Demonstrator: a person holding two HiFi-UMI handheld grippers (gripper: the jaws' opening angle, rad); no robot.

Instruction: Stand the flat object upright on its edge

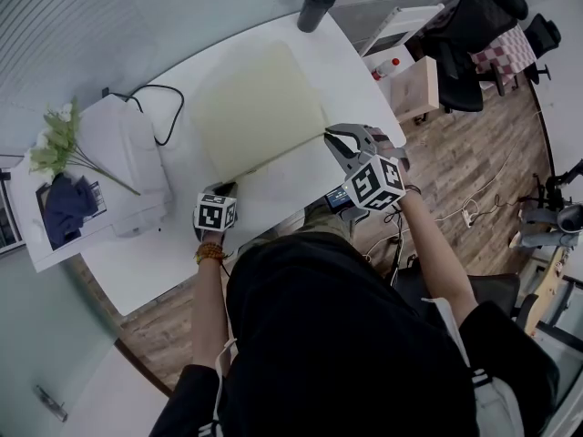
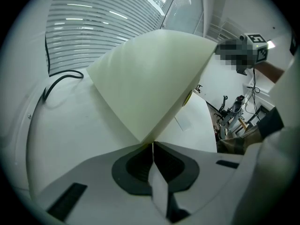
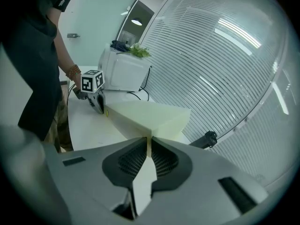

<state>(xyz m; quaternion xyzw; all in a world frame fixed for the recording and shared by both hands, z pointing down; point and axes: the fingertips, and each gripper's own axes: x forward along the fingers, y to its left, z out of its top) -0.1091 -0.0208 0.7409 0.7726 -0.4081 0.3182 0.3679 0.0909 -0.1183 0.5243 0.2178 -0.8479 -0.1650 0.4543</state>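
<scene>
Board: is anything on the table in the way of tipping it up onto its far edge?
Nothing visible stands in the way. The left hand-held gripper and right hand-held gripper pinch the near corners of the board. The black cylinder stands past its far corner, and the cable lies off to its left. Neither touches it.

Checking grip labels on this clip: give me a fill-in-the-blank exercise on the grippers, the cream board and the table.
1. The left gripper and the right gripper each pinch a ____ of the cream board.
2. Both grippers' jaws are ____ on it.
3. A ____ cylinder stands at the far end of the table.
4. In the head view, the black cable lies to the board's ____.
Missing words: corner; shut; black; left.
</scene>
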